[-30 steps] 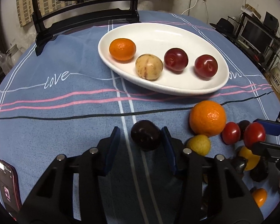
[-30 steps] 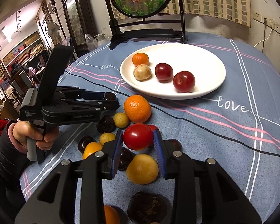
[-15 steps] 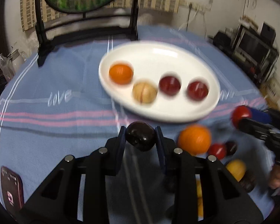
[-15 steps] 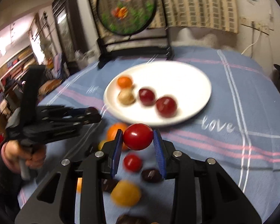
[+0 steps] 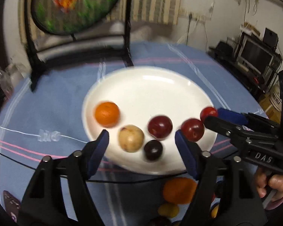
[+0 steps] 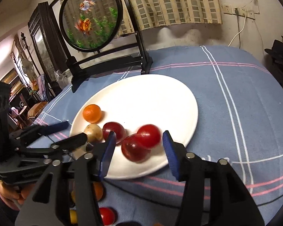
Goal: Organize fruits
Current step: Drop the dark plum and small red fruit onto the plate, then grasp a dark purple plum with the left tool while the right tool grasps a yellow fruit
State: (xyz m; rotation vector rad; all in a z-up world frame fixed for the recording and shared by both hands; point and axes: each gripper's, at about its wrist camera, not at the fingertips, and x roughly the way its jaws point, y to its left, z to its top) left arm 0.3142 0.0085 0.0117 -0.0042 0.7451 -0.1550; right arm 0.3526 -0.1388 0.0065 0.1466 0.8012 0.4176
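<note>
**Both grippers letting go over plate – release step in hand**

Left gripper (image 5: 141, 146): jaws spread and opening, pads clear of everything. A dark plum (image 5: 153, 149) sits between them on the white plate (image 5: 160, 86), at approx 6 o'clock of the plate in the left wrist view, just beside the tan fruit (image 5: 131, 138). No pad contact seen.

Right gripper (image 6: 138, 146): jaws opening, pads apart. The red tomato (image 6: 148, 136) lies between them, touching a red plum (image 6: 134, 150) near the plate's 6 o'clock rim in the right wrist view. Pads appear clear of it; frame is blurred, so whether it has fully settled can't be told.

Also on plate: small orange (image 5: 107, 117) at 9 o'clock, second red plum (image 5: 160, 127) near centre-low.

Off plate, at 6 o'clock on the blue tablecloth (image 6: 235, 94): large orange (image 5: 179, 190), a yellow fruit (image 5: 168, 210), others partly hidden.

Judgement: drop-off step, roughly half done. Next move calls for both tools to back off w/o nudging round fruit, then return to the pile. Risk: tomato rolling toward the rim.
</note>
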